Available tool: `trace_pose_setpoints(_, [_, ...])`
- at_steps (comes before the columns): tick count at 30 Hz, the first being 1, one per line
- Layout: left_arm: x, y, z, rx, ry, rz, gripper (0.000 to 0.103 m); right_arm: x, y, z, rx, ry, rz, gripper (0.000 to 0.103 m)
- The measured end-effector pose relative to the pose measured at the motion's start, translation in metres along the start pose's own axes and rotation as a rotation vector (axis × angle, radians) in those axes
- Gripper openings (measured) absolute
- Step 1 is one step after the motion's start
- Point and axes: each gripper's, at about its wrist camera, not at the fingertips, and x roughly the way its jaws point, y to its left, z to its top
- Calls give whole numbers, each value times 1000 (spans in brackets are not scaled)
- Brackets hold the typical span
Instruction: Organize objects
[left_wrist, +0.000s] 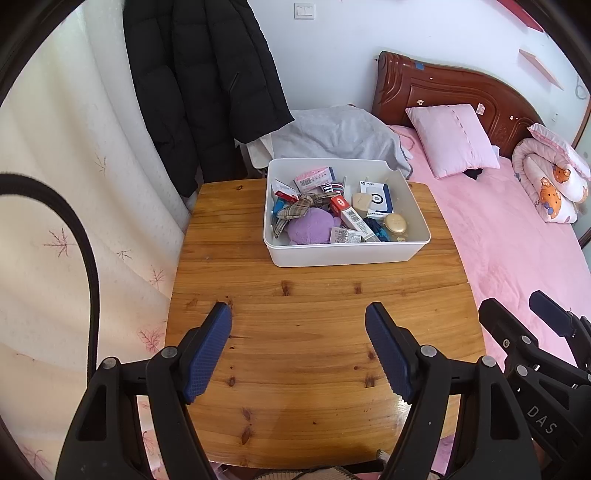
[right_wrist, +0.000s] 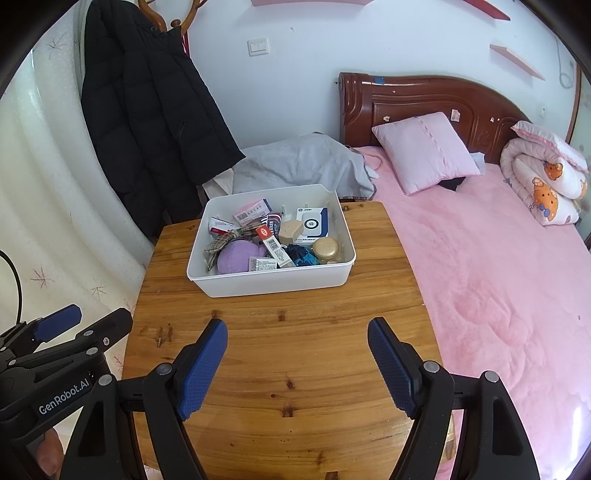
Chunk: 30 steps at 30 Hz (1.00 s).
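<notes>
The left tongs (left_wrist: 298, 347) say "GenRobot.AI" on the side and the right tongs (right_wrist: 297, 363) say "DAS"; both are spread wide with nothing in them, side by side over the near part of the table (left_wrist: 314, 302). The white bin (left_wrist: 343, 251) sits at the far end of the table, near the edge by the pink bed (left_wrist: 517, 240). It is full of small things: a purple plush (left_wrist: 310, 227), a plaid bow (left_wrist: 295, 210), a gold jar (left_wrist: 395, 223) and boxes whose print is too small to read.
</notes>
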Motion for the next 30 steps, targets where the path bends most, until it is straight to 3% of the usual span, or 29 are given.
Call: trace_pose_setpoints(30, [11, 3, 4, -15, 29, 7, 78, 7, 0, 14, -29, -12, -7, 79])
